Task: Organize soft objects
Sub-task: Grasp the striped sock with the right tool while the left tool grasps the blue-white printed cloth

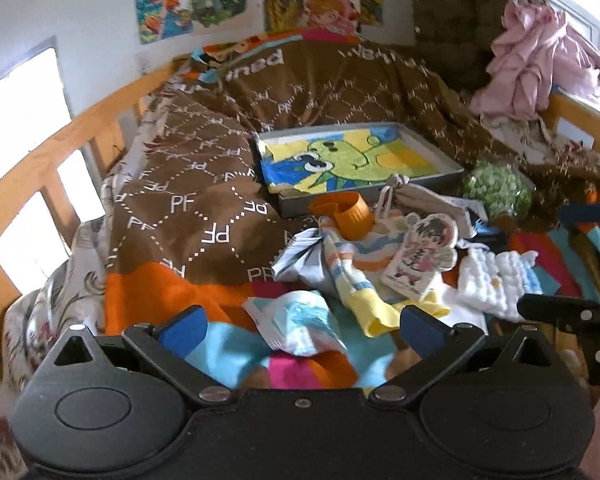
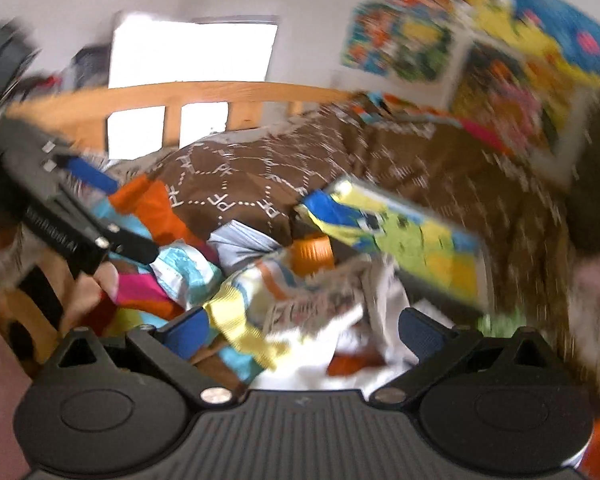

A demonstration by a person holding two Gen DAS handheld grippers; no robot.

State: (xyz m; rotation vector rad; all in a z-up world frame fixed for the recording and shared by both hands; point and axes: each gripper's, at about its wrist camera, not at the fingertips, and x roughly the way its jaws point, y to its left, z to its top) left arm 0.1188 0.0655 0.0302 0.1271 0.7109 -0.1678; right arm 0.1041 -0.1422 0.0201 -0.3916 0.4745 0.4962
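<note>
we held both hand-held grippers, left (image 1: 302, 326) and right (image 2: 302, 330), spread apart and empty above the striped yellow-orange cloth (image 1: 356, 280) lying on the bed (image 1: 204, 184); the blurred right view suggested a mis-grab.

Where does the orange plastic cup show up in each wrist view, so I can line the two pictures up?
Left wrist: the orange cup lies just right of centre, on the bedding at the near edge of the grey tray that holds the green cartoon picture.
Right wrist: the cup sits at centre, blurred and partly hidden by cloth, below and left of that tray.
Shared landmark: the tray's cartoon picture, near centre in both views.
</note>
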